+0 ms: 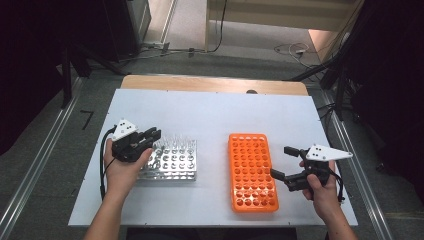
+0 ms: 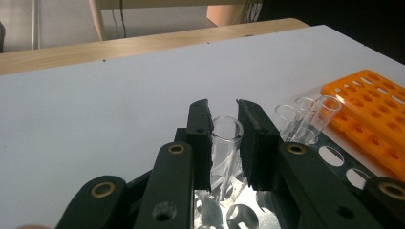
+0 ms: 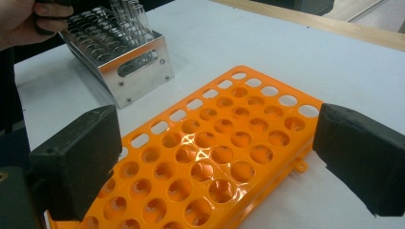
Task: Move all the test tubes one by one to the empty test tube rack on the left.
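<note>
The left gripper [image 2: 223, 138] has its two black jaws clamped on a clear glass test tube [image 2: 224, 143] just below the rim, while the tube stands in the metal rack [image 1: 170, 162] at the left of the white table [image 1: 210, 112]; in the high view the left hand [image 1: 122, 167] sits at the rack's near-left corner with the jaws reaching over the corner nearest it. The right gripper [image 3: 215, 157] is spread wide with nothing between its pads, hovering over the near right part of the orange rack [image 1: 252, 172], which lies flat at the table's right half, well apart from the metal one, and every hole of it that can be seen looks empty. A few more tubes [image 2: 308, 117] stand in the metal rack just beside the held one. Going by how things lie, the work in hand looks like moving tubes from the metal rack into the orange one. The tube is likely light, stiff and smooth, so it may slip if pinched loosely and could crack if squeezed hard or levered sideways against the hole's edge. The hold near the rim seems sensible: it leaves the lower length free to lift straight up and later drop into an orange hole.
</note>
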